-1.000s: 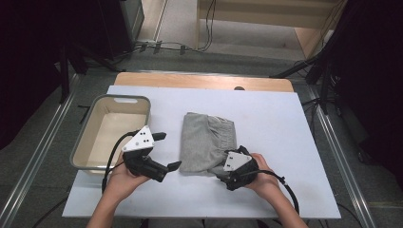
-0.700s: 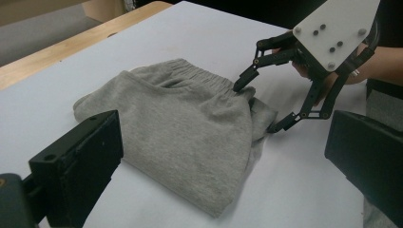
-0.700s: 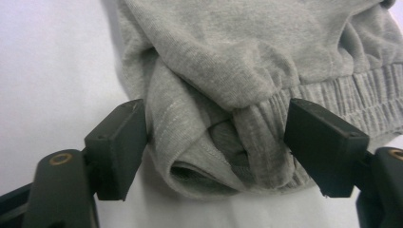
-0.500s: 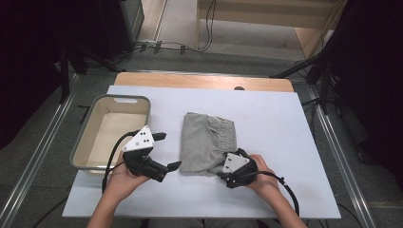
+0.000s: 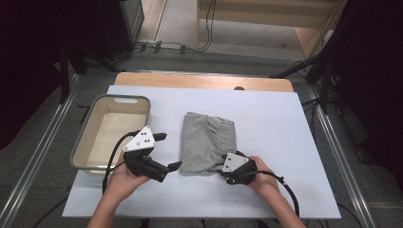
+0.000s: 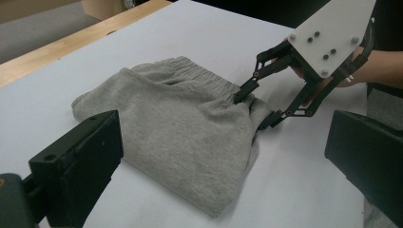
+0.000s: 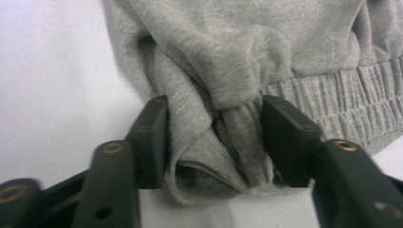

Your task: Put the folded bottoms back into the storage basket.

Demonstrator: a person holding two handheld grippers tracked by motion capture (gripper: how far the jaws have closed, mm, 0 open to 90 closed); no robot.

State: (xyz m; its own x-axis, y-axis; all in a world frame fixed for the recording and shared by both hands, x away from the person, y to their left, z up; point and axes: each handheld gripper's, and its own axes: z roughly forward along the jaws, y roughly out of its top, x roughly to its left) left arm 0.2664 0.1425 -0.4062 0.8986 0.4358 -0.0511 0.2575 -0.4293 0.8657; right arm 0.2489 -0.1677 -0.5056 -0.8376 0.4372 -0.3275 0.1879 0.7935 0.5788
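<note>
Not much has shifted since a second ago, both hands sit where they were; what changed is the right gripper (image 5: 222, 164), whose jaws have just been closing in on the near right corner of the shorts (image 5: 206, 142); in the right gripper view both pads (image 7: 152, 137) press a bunched fold of grey cloth between them, so I'd call that a grip, though a fat one with several layers in it. Shorts lie folded in the middle of the table (image 5: 285, 118), waistband toward the right, well apart from the bin (image 5: 114, 100) on the left, which looks empty. Left gripper (image 5: 170, 152) hovers just beside the left edge of the shorts with its jaws spread wide and nothing in them; it touches no cloth as far as I can tell. What could go wrong: that bite is on a lumpy wad near the hem, so if only the outer layers are really pinched, lifting could let the inner ones slide out and the fold would fall open; also with only one corner held, the whole thing would hang and unfold; the left one needs a hold too before anything goes up.
</note>
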